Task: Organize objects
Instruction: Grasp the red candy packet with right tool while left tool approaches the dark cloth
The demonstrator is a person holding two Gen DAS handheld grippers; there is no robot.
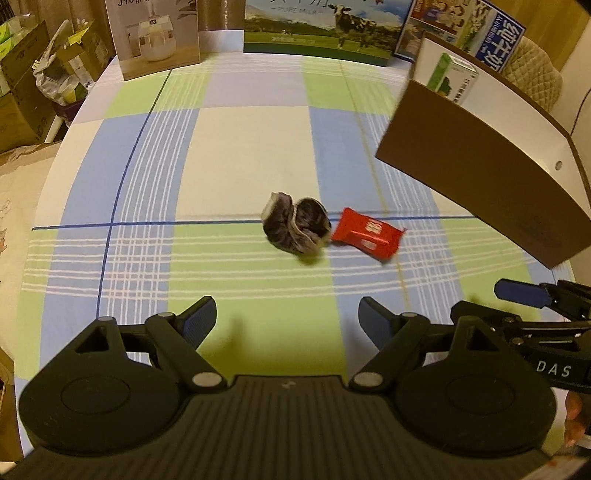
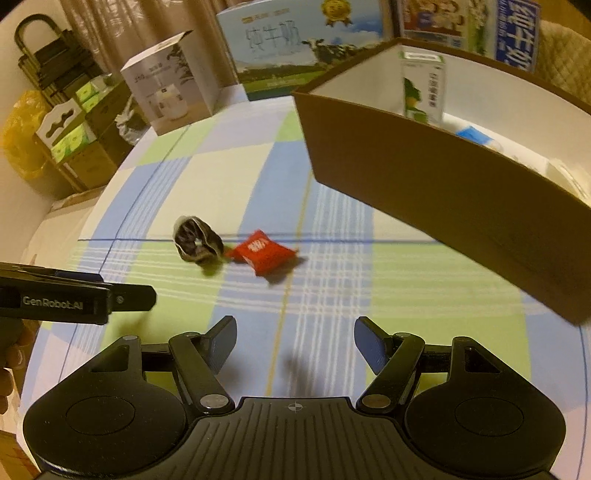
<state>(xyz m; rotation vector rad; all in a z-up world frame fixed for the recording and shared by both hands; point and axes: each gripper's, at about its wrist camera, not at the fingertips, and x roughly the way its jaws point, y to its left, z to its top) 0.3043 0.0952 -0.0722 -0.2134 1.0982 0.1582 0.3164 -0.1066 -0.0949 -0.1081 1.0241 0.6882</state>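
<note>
A crumpled dark wrapper [image 1: 295, 225] lies mid-table on the checked cloth, touching a red snack packet [image 1: 365, 236] on its right. Both also show in the right wrist view, the wrapper [image 2: 199, 243] and the packet [image 2: 264, 253]. A brown box with a white inside [image 2: 443, 192] stands at the right and holds a green-and-white carton [image 2: 423, 88] and other items. My left gripper [image 1: 288, 325] is open and empty, short of the wrapper. My right gripper [image 2: 295, 345] is open and empty, short of the packet.
The brown box [image 1: 480, 177] fills the right side in the left wrist view. A humidifier box [image 1: 155, 37] and milk cartons [image 1: 325, 29] line the table's far edge. Cardboard boxes and bags [image 1: 37, 81] stand off the table at the left.
</note>
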